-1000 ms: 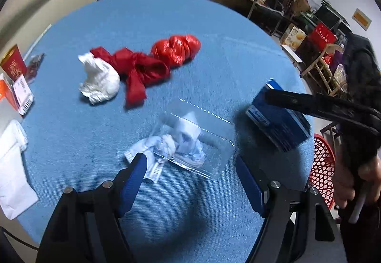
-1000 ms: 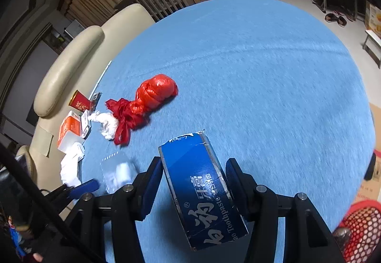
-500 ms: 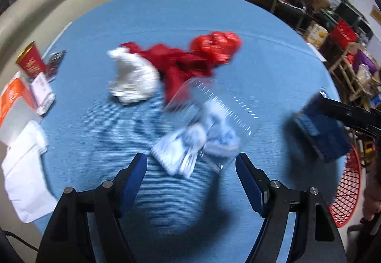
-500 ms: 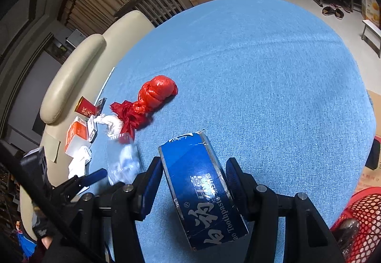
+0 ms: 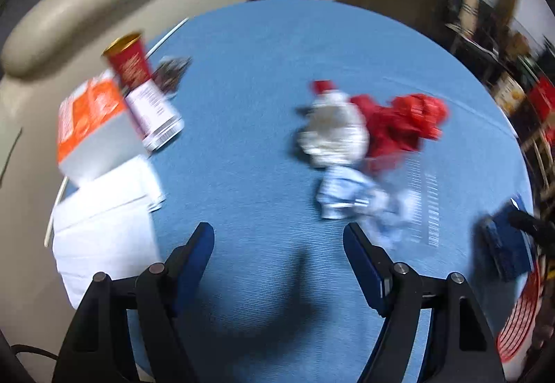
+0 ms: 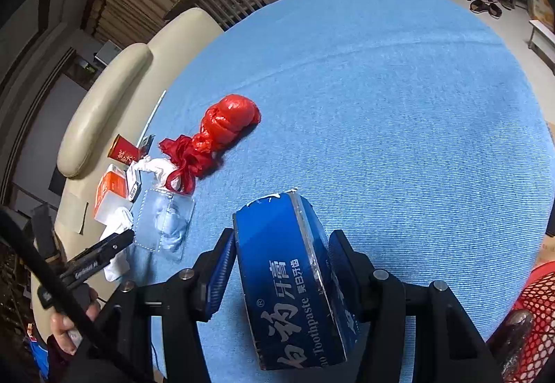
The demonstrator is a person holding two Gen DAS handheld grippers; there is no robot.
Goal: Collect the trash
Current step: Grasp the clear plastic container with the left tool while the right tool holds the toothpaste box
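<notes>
My right gripper (image 6: pixel 281 244) is shut on a blue toothpaste box (image 6: pixel 295 275), held above the round blue table (image 6: pixel 399 105); the box also shows in the left wrist view (image 5: pixel 503 244). My left gripper (image 5: pixel 279 244) is open and empty over bare cloth; it also shows in the right wrist view (image 6: pixel 114 244). A clear plastic bag with crumpled paper (image 5: pixel 374 206) (image 6: pixel 164 220) lies just right of the left gripper's right finger. A white crumpled wad (image 5: pixel 333 137) (image 6: pixel 156 168) and a red plastic bag (image 5: pixel 402 126) (image 6: pixel 215 137) lie beyond it.
An orange-and-white box (image 5: pixel 90 126), a red cup (image 5: pixel 130 60) and white tissues (image 5: pixel 104 227) sit at the table's left edge beside a cream sofa (image 5: pixel 86 8). A red mesh basket (image 6: pixel 534 299) stands on the floor at the right edge.
My left gripper has swung left, so the clear bag and red bag now sit to its right instead of between its fingers. The right gripper still holds the box.
</notes>
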